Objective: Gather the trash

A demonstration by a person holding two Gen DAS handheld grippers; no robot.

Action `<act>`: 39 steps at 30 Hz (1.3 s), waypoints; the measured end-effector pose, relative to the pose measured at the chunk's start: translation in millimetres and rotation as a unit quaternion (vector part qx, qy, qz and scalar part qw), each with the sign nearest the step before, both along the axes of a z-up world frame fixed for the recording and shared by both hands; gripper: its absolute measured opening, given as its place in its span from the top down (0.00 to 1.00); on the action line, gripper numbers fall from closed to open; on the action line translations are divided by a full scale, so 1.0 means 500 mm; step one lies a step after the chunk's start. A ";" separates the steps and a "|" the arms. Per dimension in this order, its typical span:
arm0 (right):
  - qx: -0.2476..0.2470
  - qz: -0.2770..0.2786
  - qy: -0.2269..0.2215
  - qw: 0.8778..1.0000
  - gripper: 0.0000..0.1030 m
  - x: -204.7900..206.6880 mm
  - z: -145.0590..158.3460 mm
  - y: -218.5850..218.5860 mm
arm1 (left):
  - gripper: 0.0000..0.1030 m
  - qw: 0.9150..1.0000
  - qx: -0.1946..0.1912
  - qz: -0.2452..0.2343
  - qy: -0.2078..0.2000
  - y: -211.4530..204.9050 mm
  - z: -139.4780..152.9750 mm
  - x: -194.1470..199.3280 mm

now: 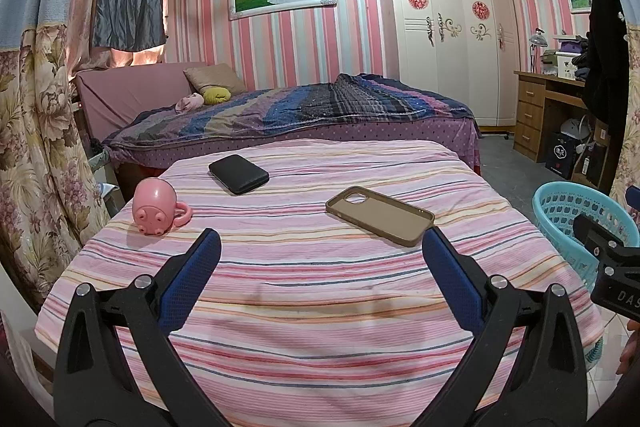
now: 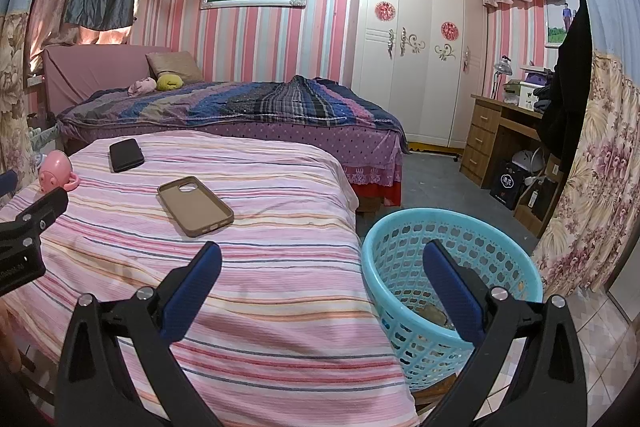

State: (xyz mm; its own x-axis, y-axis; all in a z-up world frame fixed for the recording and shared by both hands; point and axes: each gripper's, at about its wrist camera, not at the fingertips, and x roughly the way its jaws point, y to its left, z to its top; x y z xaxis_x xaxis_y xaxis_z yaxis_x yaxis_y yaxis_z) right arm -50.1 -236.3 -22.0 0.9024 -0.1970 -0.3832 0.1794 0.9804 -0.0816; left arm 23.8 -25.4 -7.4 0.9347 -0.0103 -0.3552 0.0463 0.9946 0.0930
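Bed behind: one bed [image 1: 280,107] with a rumpled quilt in blue, purple and grey bands over a dotted purple skirt; a tan pillow and two small soft bundles, one olive and one pink, lie at its head.
Wardrobe: one tall white wardrobe [image 1: 444,27] with smooth panelled doors, scroll ornaments and two round red paper cut-outs.
Striped surface: one cloth-covered surface [image 1: 320,287] in pink, white and dark blue stripes, the fabric lightly creased, with a faint brownish stain near the front edge; what lies under the cloth cannot be told.
Worktop: one wooden desk [image 2: 492,131] with three drawers, by the far right wall.
Basket: one round turquoise plastic basket [image 2: 400,239], its wall pierced all round with apple-shaped holes, standing on the floor just beside the striped surface's right edge; a small brownish scrap [image 2: 434,315] lies at its bottom.
Left gripper: left gripper [image 1: 320,263], two black arms with ribbed blue pads, spread wide above the striped cloth and holding nothing.
Right gripper: right gripper [image 2: 322,267], the same build, also spread wide and empty, one finger over the cloth and the other over the basket's mouth.
Phone case: one tan, matte, rounded-corner phone case [image 1: 380,215], lying hollow side up.
Black slab: one flat black rectangular object [image 1: 239,173], fine-grained surface, near the far edge.
Mug: one glossy pink pig-faced mug [image 1: 154,207] with a loop handle, lying on its side at the left edge.
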 end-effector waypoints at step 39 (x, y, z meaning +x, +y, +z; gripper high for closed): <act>-0.001 -0.001 0.001 1.000 0.05 0.003 -0.001 0.000 | 0.05 1.000 0.001 -0.003 0.000 -0.002 0.006 -0.001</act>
State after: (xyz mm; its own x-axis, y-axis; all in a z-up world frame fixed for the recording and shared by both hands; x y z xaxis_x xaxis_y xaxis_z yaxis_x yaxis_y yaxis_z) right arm -48.7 -236.3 -22.7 0.9013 -0.2000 -0.3842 0.1817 0.9798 -0.0840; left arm 23.1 -26.3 -4.5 0.9344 -0.0149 -0.3559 0.0521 0.9941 0.0952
